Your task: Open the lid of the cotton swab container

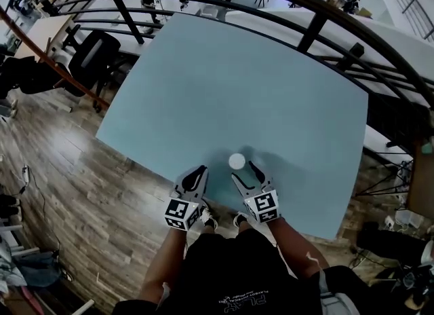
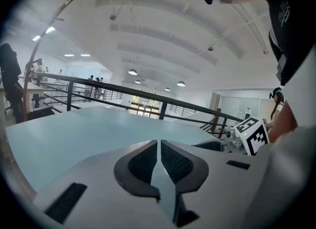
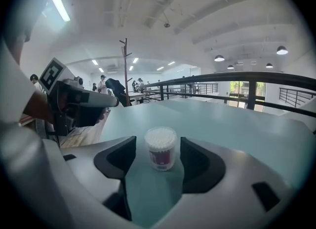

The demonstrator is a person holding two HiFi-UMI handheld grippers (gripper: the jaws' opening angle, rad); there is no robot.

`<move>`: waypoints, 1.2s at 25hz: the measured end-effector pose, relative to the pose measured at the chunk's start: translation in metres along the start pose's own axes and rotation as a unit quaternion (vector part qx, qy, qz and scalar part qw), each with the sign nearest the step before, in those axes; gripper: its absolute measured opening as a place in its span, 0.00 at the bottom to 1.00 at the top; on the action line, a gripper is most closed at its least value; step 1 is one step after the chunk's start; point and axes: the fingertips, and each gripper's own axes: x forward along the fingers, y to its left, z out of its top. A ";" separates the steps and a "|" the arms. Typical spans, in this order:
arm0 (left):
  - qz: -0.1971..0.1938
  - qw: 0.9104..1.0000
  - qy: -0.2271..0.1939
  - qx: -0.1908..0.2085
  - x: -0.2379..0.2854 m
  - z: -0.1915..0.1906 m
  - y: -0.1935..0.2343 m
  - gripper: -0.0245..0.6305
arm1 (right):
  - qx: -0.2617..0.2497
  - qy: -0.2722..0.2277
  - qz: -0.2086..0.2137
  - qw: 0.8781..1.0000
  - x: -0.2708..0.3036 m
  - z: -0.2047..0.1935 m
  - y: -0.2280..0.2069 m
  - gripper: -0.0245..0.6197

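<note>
Tongs first: my right gripper [image 1: 243,171] gapes wide, holding nothing, with the cotton swab container [image 3: 161,148] standing upright on the table [image 1: 271,89] between its jaws, untouched. My left gripper [image 1: 198,171] is all but closed and empty. I judge the container light: an off-centre squeeze could tip or skid it, and clamping over the lid would pin it shut.

**Open counter, one obstacle**

The counter [image 1: 271,89] gives open passage toward ten, twelve and two o'clock. The cotton swab container [image 1: 236,161] stands upright near its six o'clock edge, between the right gripper's [image 1: 244,172] parted fingers [image 3: 200,166], touching neither. A railing [image 1: 312,32] hems the far side.
</note>
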 end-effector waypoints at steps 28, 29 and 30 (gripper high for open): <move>0.021 1.000 0.015 0.004 0.006 -0.007 0.030 0.09 | -0.027 0.055 0.035 0.998 0.049 -0.025 0.000 0.47; 0.021 1.000 0.015 0.003 0.006 -0.006 0.031 0.09 | -0.026 0.056 0.035 0.997 0.049 -0.026 0.000 0.47; 0.021 1.000 0.014 0.003 0.007 -0.005 0.031 0.09 | -0.025 0.058 0.037 0.997 0.050 -0.026 0.001 0.46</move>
